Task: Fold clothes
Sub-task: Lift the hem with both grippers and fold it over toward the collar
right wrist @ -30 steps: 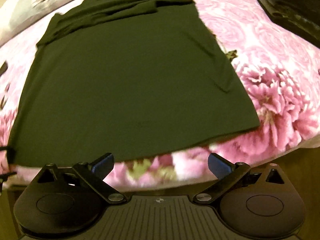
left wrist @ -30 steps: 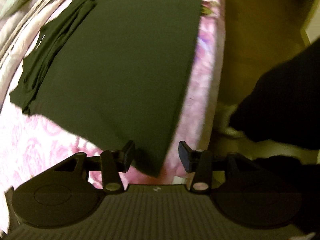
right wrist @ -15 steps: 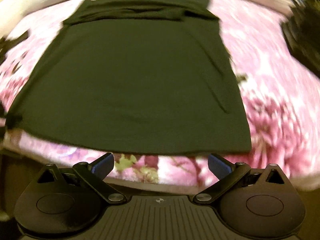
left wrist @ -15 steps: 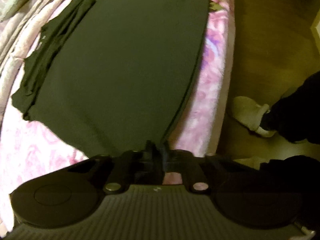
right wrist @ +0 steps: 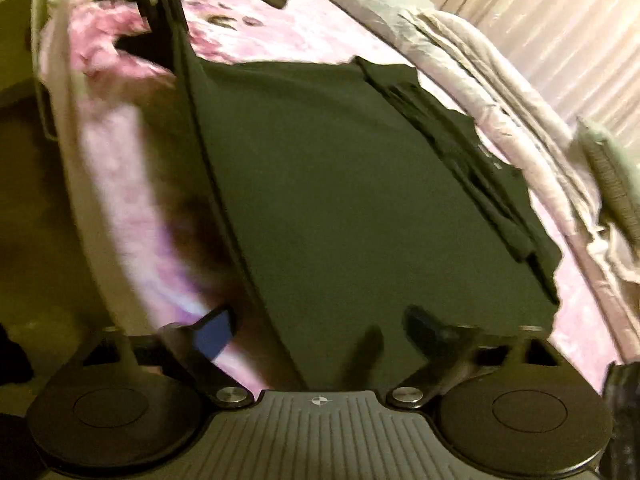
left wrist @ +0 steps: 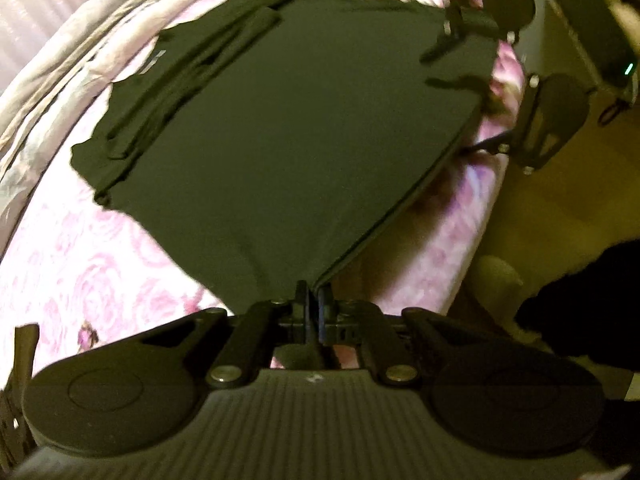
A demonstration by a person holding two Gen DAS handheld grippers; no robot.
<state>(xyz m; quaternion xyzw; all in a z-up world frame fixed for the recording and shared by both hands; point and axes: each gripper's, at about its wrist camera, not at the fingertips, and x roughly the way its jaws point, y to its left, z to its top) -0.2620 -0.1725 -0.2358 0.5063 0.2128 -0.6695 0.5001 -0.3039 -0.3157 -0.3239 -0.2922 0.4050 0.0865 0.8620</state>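
Shirt (left wrist: 280,140) corner pinched in left tongs (left wrist: 314,304), hem between right tongs (right wrist: 320,332).

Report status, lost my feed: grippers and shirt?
Left hand-held gripper shut on black shirt hem corner. Right hand-held gripper open, jaws closing astride the other corner. Nothing in the way.

One dark shirt (left wrist: 288,152), one floral bedspread (left wrist: 100,280), two grippers.
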